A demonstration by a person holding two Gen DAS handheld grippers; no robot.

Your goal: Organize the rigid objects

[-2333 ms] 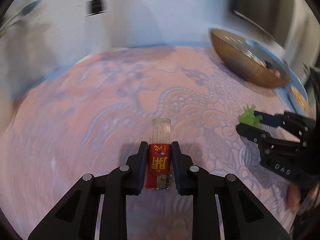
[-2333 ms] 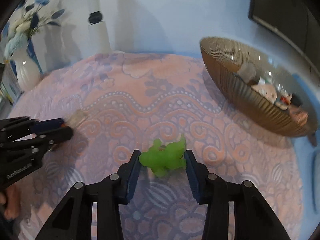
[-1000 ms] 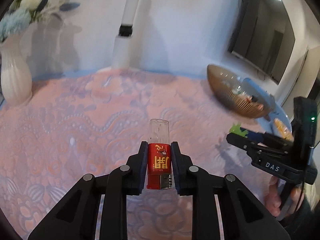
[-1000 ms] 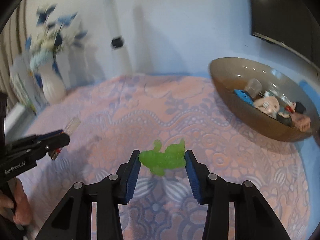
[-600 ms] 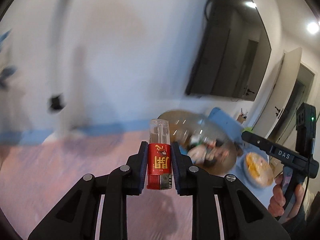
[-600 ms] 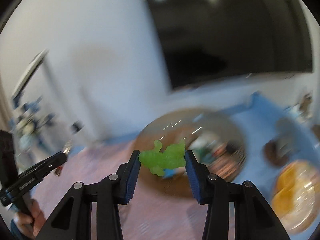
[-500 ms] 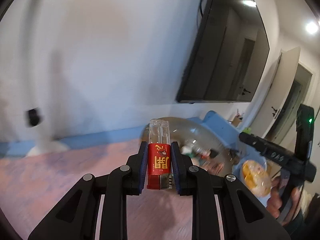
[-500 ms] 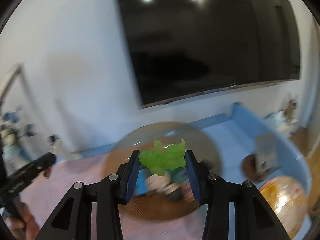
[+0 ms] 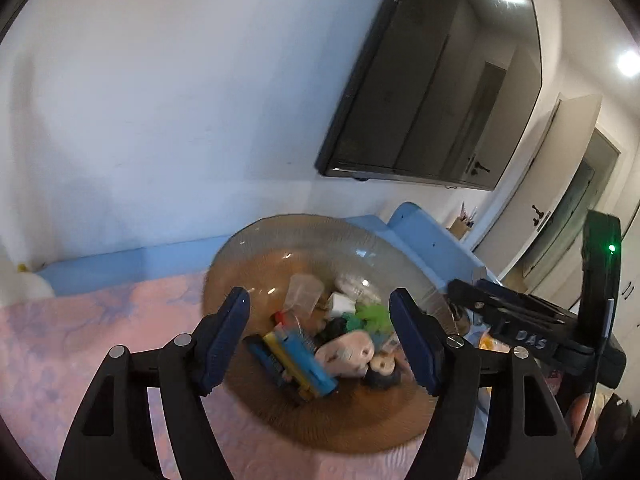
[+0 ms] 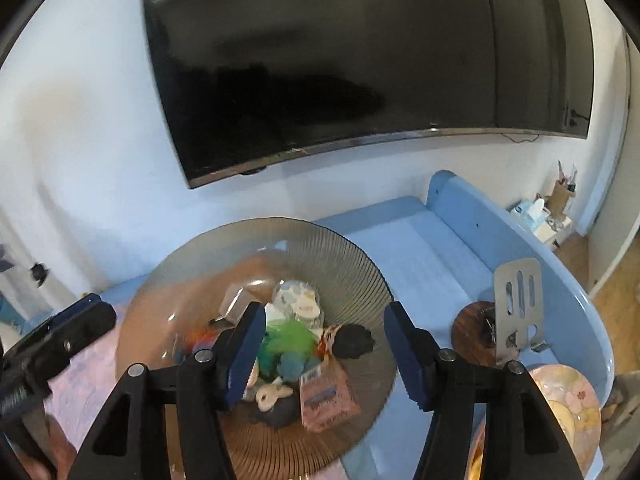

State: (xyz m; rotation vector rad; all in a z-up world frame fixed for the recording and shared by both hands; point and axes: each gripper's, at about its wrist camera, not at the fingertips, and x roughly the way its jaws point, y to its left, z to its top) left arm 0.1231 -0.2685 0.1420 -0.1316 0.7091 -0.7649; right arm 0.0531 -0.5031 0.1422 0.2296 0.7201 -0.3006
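Observation:
A ribbed brown glass bowl [image 9: 248, 252] holds several small objects. It also shows in the right wrist view [image 10: 328, 248]. My left gripper [image 9: 320, 332] is open and empty above the bowl. My right gripper [image 10: 324, 344] is open and empty above the bowl too. The green toy [image 10: 290, 338] lies in the bowl among the other items; it also shows in the left wrist view [image 9: 370, 316]. A red bit by a clear cup [image 9: 304, 292] may be the red lighter [image 9: 280, 316]; I cannot tell for sure. The right gripper body [image 9: 520, 320] shows at the right of the left wrist view.
The bowl stands on a pink patterned cloth [image 9: 80, 328] by a blue tray [image 10: 420, 248]. A metal stand [image 10: 516, 308] on a wooden coaster and a floral plate [image 10: 568, 400] sit at the right. A wall television [image 10: 360, 60] hangs behind.
Both grippers have moved over the bowl and opened. The red lighter has left the left gripper and the green toy has left the right gripper; the toy now lies in the bowl.

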